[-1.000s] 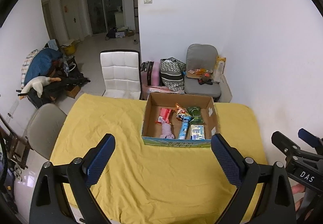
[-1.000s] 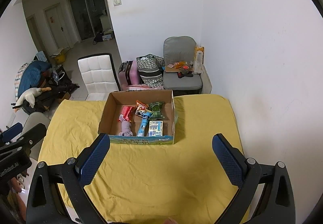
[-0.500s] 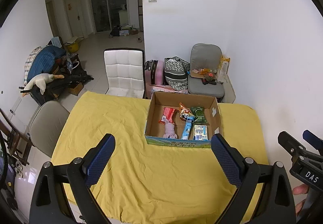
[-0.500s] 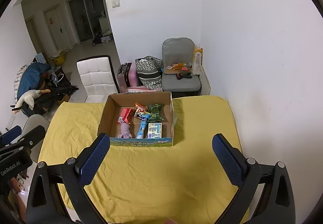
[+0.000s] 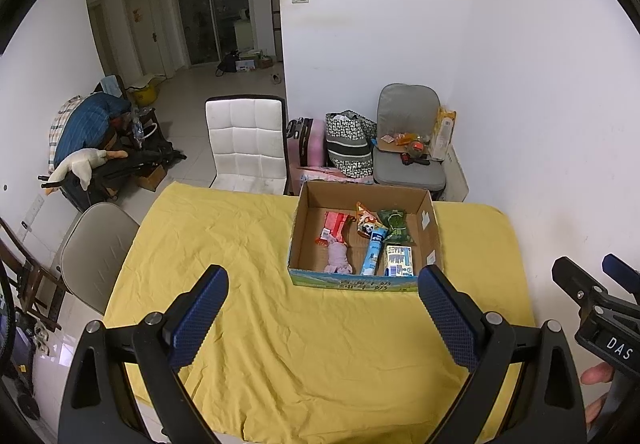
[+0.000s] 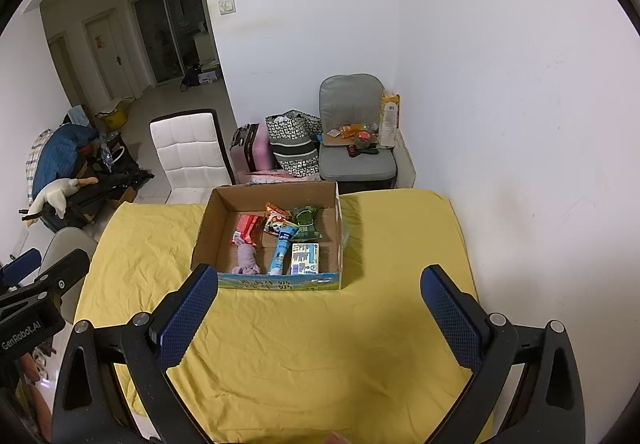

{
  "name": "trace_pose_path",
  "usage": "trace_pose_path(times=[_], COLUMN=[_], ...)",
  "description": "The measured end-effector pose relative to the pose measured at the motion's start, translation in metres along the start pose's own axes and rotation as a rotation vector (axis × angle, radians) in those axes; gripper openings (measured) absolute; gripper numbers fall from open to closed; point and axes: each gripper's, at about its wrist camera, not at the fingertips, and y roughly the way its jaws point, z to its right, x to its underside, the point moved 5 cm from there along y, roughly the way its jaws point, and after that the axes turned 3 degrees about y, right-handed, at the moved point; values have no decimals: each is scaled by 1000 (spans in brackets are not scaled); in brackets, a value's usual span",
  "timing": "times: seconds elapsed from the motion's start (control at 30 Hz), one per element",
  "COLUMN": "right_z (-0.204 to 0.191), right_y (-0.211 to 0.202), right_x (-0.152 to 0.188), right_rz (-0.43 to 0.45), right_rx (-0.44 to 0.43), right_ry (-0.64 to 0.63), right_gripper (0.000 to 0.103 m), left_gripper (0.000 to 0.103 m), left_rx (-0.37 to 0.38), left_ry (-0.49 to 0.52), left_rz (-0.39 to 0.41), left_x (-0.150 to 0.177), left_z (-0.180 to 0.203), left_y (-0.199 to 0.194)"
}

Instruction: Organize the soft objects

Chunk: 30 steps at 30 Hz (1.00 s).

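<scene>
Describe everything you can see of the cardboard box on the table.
The box is brown corrugated cardboard, open-topped, with a blue-green printed band along its near side. It sits flat on the yellow tablecloth, toward the far edge. Inside lie a pink soft item, a red packet, a blue tube, a green packet and a small carton. Neither gripper touches it.

We're in a lived-in home: tiled floor (image 5: 188,92) running to sliding glass doors (image 5: 212,12), a white padded dining chair (image 5: 246,142), a pink suitcase (image 5: 306,142), a plush goose (image 5: 82,164), and a yellow-clothed surface (image 5: 240,244).
</scene>
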Motion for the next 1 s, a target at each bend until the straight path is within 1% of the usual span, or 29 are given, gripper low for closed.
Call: trace_pose_path(times=[0.17, 0.47, 1.0], right_z=[0, -1, -3], right_y=[1, 2, 6], right_x=[0, -1, -1], right_rz=[0, 0, 1], right_rx=[0, 3, 7], right_ry=[0, 1, -8], right_gripper=[103, 103, 103], left_gripper=[97, 97, 97], left_rx=[-2, -11, -14], left_ry=[2, 2, 16], left_rz=[2, -3, -1], left_x=[-1, 7, 8], left_z=[-3, -15, -18], left_y=[1, 2, 4])
